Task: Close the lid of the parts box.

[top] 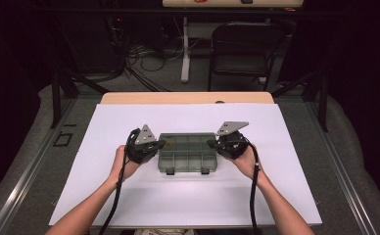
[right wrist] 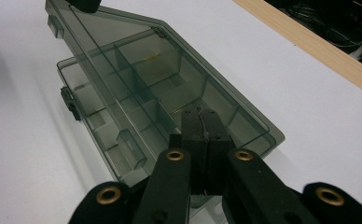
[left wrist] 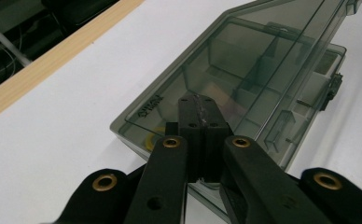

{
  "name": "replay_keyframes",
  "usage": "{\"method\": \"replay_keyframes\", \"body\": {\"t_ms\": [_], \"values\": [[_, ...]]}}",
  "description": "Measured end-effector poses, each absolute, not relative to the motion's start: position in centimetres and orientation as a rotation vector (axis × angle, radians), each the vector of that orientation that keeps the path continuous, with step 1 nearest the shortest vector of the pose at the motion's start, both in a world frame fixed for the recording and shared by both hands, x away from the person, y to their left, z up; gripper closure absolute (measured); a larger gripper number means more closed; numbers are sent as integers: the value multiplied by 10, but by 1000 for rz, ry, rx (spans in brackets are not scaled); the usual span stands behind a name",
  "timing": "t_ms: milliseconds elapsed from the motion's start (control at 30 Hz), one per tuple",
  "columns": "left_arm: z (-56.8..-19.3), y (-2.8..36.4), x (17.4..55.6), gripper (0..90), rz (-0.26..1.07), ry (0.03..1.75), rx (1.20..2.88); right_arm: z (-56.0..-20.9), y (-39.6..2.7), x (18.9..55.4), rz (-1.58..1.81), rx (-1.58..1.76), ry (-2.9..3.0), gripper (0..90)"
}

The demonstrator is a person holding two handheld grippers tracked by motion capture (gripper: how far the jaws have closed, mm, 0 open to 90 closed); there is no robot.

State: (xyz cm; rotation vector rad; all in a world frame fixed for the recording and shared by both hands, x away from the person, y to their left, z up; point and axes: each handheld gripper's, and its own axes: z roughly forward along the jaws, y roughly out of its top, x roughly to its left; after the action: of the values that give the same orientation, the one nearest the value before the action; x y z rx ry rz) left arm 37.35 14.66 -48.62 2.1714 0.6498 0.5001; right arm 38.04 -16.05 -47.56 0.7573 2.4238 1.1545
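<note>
A dark room with a folding chair (top: 244, 46) and loose cables is sitting behind a wooden table (top: 188, 97) that is wearing a white sheet (top: 129, 196). A smoky clear compartment box (top: 187, 152) is lying at the sheet's middle, its lid lifted partway. The left gripper (top: 159, 144) and right gripper (top: 211, 143) are meeting its two ends, jaws pressed together, tips resting over the lid's corners.
</note>
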Motion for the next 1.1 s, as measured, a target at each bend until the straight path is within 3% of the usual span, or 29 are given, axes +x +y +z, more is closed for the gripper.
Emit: {"method": "replay_keyframes", "body": {"t_ms": [1100], "values": [[-509,146,361,900,463,669,2187,-497,-148,365,1091,710,2504,900]]}}
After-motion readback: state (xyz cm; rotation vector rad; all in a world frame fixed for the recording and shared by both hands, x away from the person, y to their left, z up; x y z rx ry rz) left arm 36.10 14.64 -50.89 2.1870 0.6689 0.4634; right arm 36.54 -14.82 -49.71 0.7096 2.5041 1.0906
